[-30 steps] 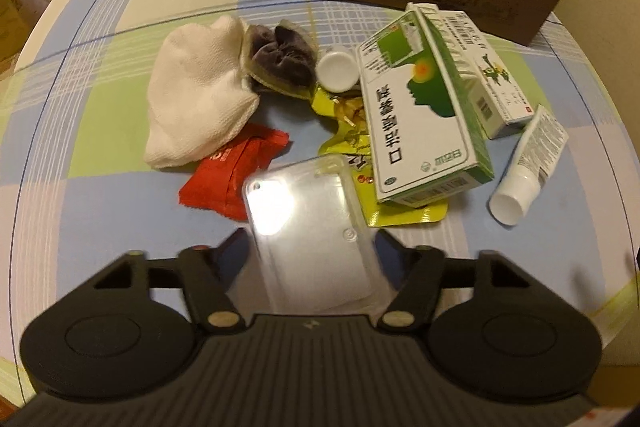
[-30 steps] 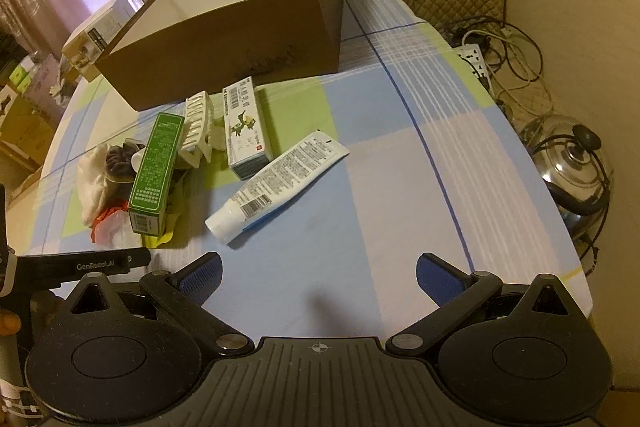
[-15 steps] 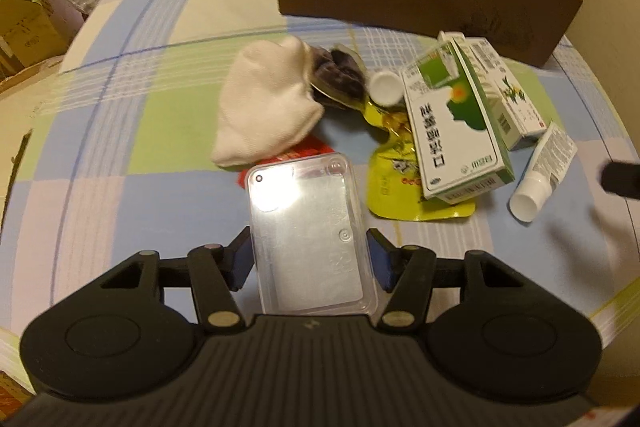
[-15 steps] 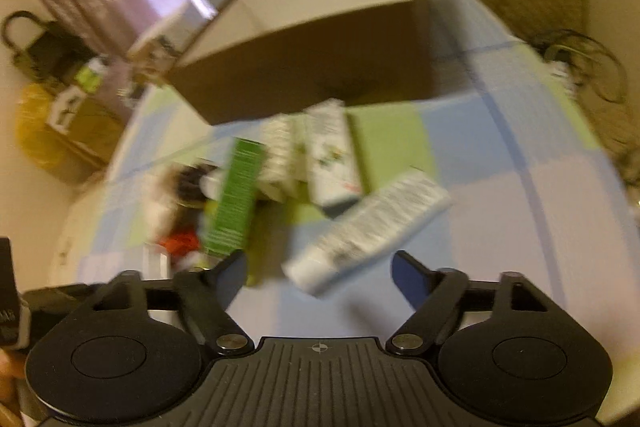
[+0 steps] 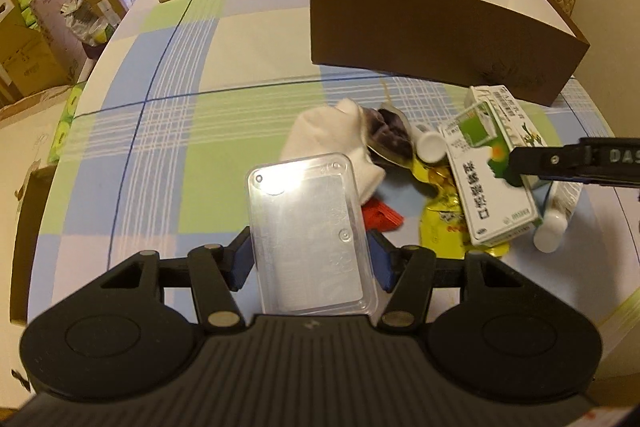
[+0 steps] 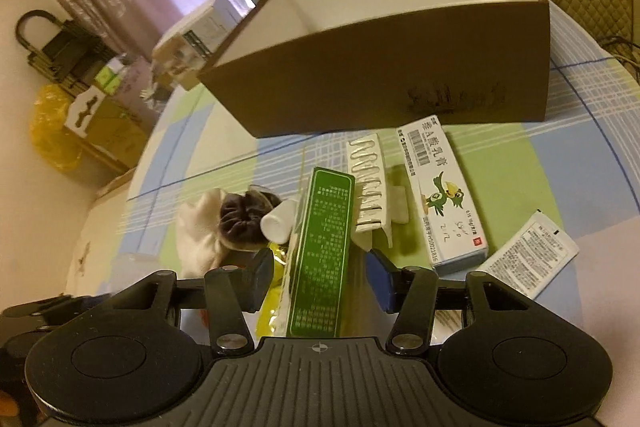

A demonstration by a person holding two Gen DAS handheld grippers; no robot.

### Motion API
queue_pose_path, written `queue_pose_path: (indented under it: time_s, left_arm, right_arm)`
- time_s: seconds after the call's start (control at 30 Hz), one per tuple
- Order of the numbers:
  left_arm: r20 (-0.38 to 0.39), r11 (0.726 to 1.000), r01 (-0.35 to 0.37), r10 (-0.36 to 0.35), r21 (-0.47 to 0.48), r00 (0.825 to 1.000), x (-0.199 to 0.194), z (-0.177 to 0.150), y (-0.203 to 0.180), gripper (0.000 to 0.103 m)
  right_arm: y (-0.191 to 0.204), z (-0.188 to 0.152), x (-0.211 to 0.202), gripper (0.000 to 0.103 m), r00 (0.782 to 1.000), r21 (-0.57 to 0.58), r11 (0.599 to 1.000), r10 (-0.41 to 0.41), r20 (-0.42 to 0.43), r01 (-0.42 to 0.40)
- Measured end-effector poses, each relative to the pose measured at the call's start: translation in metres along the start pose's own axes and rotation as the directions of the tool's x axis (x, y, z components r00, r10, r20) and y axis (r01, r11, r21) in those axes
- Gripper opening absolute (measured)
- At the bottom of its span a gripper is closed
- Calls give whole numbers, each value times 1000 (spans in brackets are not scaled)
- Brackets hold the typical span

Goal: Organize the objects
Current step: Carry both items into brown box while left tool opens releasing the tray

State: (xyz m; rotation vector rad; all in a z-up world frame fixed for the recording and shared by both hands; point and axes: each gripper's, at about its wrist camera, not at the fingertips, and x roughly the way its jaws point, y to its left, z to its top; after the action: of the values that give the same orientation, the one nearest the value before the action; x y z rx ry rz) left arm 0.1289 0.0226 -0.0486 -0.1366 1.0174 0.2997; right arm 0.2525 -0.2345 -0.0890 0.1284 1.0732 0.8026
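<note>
Holding a clear plastic case (image 5: pixel 306 231) in my left fingers (image 5: pixel 256 259), clamped across its short width and lifted over the table (image 5: pixel 168 131); the grip looks square, pads on both long edges. My right fingers (image 6: pixel 378 279) are closing around the green box (image 6: pixel 320 251), which stands on edge in the pile, leaning on the yellow pouch (image 6: pixel 276 291). The pads are not pressing on it yet, with a gap showing on both sides.

Notes for doing this step well:
- Centre the green box between the pads before they meet; it sits nearer the left pad, so one-sided contact could tip it onto the white cloth (image 6: pixel 200 231).
- Grip low and along the narrow faces; cardboard will crush if squeezed hard.
- Lift straight up to clear the white ribbed tray (image 6: pixel 370 187) and the cream box (image 6: pixel 444 195) just beside it.
- The brown box (image 5: pixel 436 27) stands open behind the pile and is probably where both items go.
</note>
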Motion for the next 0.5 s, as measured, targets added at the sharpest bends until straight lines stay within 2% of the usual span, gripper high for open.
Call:
queue_pose_path:
  time_s: [0.1, 0.17, 0.2, 0.5]
  left_arm:
    - [-1, 1000, 17, -17, 14, 1000, 5, 5, 11, 55]
    - [-3, 999, 31, -31, 21, 1000, 8, 9, 17, 55]
    - [-2, 999, 39, -39, 28, 999, 10, 11, 21, 55]
    - [-1, 989, 109, -110, 97, 994, 20, 27, 36, 55]
  right_arm:
    - [0, -1, 11, 49, 1000, 30, 999, -23, -15, 23]
    - [2, -1, 16, 46, 999, 43, 998, -44, -15, 45]
    - [3, -2, 15, 30, 999, 46, 998, -49, -12, 50]
    - [19, -7, -15, 26, 993, 74, 994, -88, 76, 83]
